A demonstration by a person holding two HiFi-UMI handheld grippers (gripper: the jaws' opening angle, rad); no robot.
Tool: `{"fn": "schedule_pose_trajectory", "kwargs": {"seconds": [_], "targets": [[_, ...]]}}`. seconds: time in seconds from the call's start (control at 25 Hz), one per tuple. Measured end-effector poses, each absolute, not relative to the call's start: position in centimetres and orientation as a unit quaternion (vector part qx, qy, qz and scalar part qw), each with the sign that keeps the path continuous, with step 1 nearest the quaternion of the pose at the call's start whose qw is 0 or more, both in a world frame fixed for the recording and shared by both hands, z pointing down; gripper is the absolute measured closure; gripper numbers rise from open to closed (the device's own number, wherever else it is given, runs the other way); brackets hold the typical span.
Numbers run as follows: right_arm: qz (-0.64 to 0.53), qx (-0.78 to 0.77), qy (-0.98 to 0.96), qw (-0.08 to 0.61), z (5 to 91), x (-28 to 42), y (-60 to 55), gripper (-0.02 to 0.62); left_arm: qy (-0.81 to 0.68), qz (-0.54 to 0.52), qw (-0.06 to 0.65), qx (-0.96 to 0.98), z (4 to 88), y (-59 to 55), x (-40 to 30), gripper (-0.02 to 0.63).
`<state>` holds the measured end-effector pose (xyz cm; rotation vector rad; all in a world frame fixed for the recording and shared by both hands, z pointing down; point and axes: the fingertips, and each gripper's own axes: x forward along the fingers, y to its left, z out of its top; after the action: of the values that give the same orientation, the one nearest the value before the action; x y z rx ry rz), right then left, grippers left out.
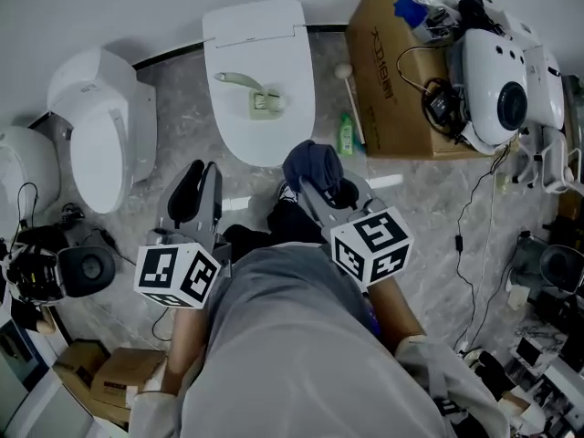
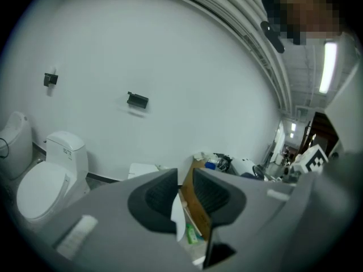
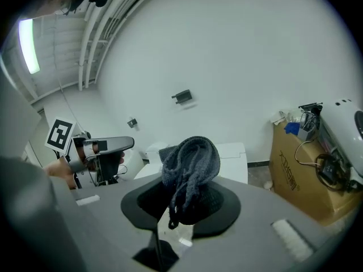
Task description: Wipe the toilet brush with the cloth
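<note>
Left gripper, at 9 o'clock, points toward 12, jaws narrowly apart and empty. Right gripper, at 3 o'clock, points toward 11, jaws clamped on a bunched dark cloth.

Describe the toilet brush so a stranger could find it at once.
Find the white toilet next to the cardboard box. The toilet brush lies on its closed lid. It is pale green with a curved handle, unlike the green bottle on the floor.

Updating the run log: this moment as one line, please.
stage: pre-wipe | right claw: shut on cloth | left claw: barely apart, empty | toilet brush: lying on closed toilet lid, untouched
</note>
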<state>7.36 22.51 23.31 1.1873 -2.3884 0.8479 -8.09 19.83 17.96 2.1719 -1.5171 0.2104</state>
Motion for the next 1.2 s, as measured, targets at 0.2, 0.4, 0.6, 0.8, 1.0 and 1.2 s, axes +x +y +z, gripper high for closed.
{"fn": "schedule_pose_trajectory", "kwargs": {"seconds": [0.2, 0.4, 0.6, 0.8, 1.0, 1.2], "targets": [[0.301, 0.398, -0.847, 0.183, 24.1, 7.3, 19.5, 0.505, -0.568, 0.073, 0.254, 0.78, 18.9, 17.1, -8.2, 0.606], [0.31, 0.394, -0.845, 0.188, 24.8, 6.6, 17.2, 0.505, -0.575, 0.059, 0.271, 0.77, 20.2, 14.3, -9.4, 0.606], [0.301, 0.407, -0.839, 0.198, 24.2, 6.2, 14.5, 0.505, -0.557, 0.052, 0.287, 0.777, 20.8, 10.5, -10.3, 0.606], [0.305, 0.435, -0.822, 0.204, 24.0, 5.6, 11.7, 0.505, -0.552, 0.049, 0.298, 0.777, 21.8, 7.3, -12.1, 0.606], [0.301, 0.431, -0.822, 0.218, 23.9, 3.3, 9.7, 0.505, -0.531, 0.061, 0.311, 0.786, 23.4, 4.6, -12.2, 0.606], [0.292, 0.43, -0.821, 0.238, 23.9, 1.5, 8.7, 0.501, -0.504, 0.058, 0.332, 0.795, 25.8, 2.0, -11.9, 0.606]]}}
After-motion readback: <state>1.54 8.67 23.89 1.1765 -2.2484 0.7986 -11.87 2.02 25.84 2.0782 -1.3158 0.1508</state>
